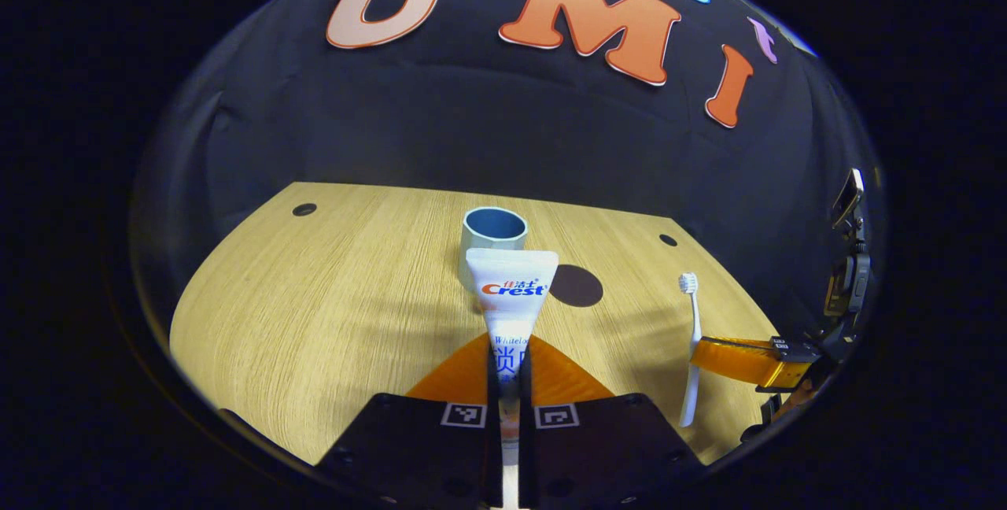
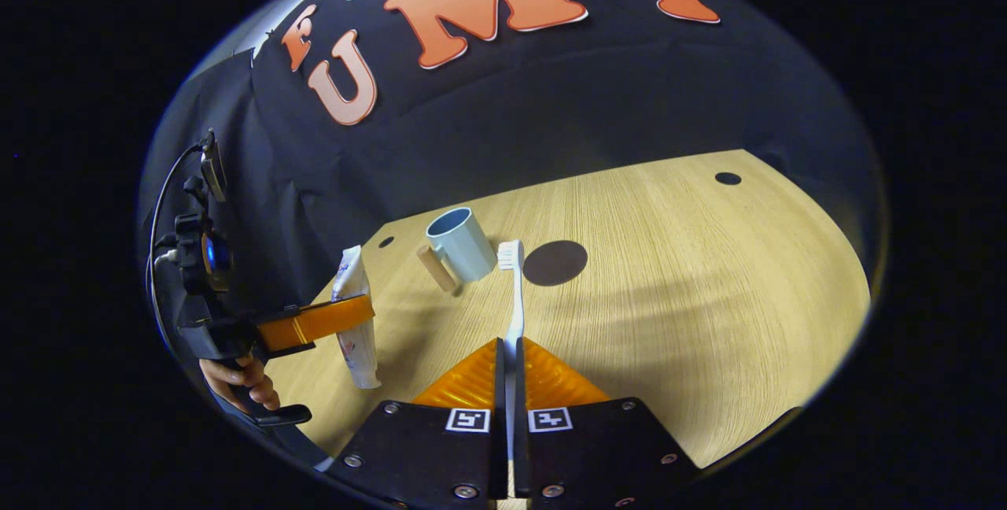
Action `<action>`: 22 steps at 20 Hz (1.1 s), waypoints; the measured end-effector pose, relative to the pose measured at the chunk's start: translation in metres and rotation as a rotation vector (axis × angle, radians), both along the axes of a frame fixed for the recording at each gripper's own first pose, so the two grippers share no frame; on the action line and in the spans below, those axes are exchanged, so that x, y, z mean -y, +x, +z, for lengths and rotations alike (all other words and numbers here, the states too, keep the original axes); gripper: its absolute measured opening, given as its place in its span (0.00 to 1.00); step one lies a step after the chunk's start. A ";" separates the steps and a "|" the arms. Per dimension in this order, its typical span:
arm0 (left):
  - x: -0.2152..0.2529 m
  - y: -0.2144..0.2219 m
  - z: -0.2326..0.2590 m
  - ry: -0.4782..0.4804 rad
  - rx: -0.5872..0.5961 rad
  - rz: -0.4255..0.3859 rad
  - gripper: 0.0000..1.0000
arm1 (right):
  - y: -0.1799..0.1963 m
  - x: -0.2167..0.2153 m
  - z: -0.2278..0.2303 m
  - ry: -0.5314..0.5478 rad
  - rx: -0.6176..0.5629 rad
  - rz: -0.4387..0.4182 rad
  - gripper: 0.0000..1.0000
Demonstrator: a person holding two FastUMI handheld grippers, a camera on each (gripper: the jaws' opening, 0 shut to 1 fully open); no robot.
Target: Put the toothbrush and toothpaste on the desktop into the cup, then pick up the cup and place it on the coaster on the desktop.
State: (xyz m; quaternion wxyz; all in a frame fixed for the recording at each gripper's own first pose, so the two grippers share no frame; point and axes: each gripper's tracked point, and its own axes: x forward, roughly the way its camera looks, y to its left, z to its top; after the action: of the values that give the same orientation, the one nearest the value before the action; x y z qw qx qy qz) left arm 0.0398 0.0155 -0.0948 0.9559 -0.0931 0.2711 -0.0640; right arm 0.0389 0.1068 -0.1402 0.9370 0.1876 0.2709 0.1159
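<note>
Now left tool (image 1: 510,368) grips toothpaste (image 1: 513,290), right tool (image 2: 509,364) toothbrush (image 2: 514,297)

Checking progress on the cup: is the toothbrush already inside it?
No; in the right gripper view the toothbrush stands clamped in the right tool, beside the cup.

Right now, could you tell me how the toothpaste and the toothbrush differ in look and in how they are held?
The toothpaste is a broad flat tube with a printed label; the toothbrush is thin and plain white, with bristles at its far end. The toothpaste is clamped in the left gripper, the toothbrush in the right gripper. Both point away from their grippers toward the cup.
</note>
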 end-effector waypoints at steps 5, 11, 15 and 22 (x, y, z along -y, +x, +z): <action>0.002 -0.003 0.024 -0.011 0.130 0.015 0.08 | 0.009 0.005 0.005 -0.059 0.060 -0.045 0.04; 0.008 0.012 0.042 -0.025 0.247 0.003 0.07 | 0.017 0.012 0.026 -0.085 0.174 -0.086 0.03; 0.010 0.026 0.053 -0.028 0.291 -0.001 0.07 | 0.023 0.019 0.039 -0.101 0.224 -0.103 0.04; -0.007 0.063 0.087 0.001 0.422 0.095 0.07 | 0.038 0.030 0.053 -0.118 0.289 -0.123 0.03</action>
State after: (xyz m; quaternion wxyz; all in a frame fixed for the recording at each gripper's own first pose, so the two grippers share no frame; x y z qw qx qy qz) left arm 0.1030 0.0220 -0.0080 0.9935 -0.0896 0.0604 -0.0369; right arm 0.0771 0.0773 -0.0877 0.9810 0.1297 0.1277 0.0677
